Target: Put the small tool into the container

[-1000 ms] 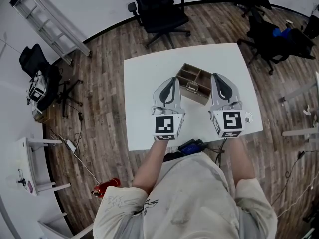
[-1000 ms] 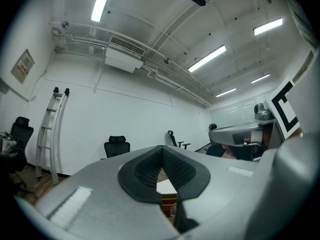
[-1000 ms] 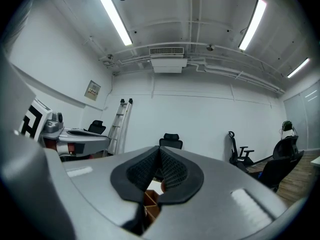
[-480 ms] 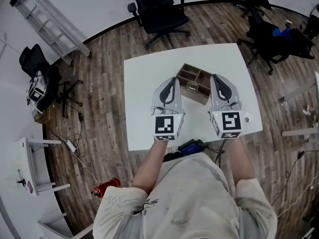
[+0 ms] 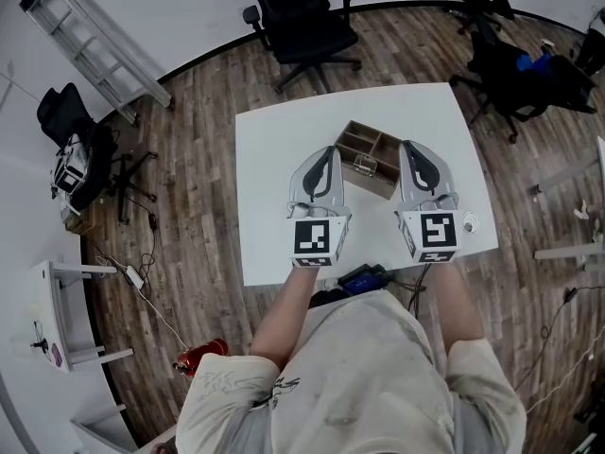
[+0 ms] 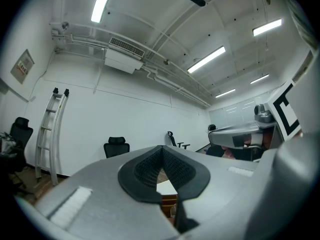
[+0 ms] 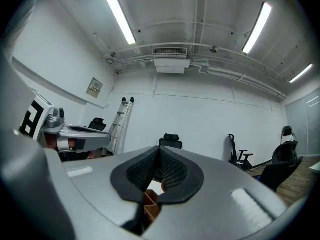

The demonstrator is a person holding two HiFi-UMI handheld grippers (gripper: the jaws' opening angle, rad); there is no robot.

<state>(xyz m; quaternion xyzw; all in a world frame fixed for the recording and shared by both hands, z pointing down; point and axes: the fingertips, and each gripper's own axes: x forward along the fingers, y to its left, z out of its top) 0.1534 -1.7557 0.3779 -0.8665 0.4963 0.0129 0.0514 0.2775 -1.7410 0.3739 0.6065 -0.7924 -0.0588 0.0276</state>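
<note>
Flanking container, grippers near table edge

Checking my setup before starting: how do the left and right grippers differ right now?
The left gripper sits left of the wooden box, the right gripper right of it. Only the right gripper has a small round item beside it. Both are shut and empty.

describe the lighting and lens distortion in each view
Head view: even, soft light, white table bright but not blown out, floor edge bowed by the wide lens. Left gripper view: heavy fisheye, black corners, ceiling strip light glaring. Right gripper view: same fisheye and black corners, ceiling lamps bright.
</note>
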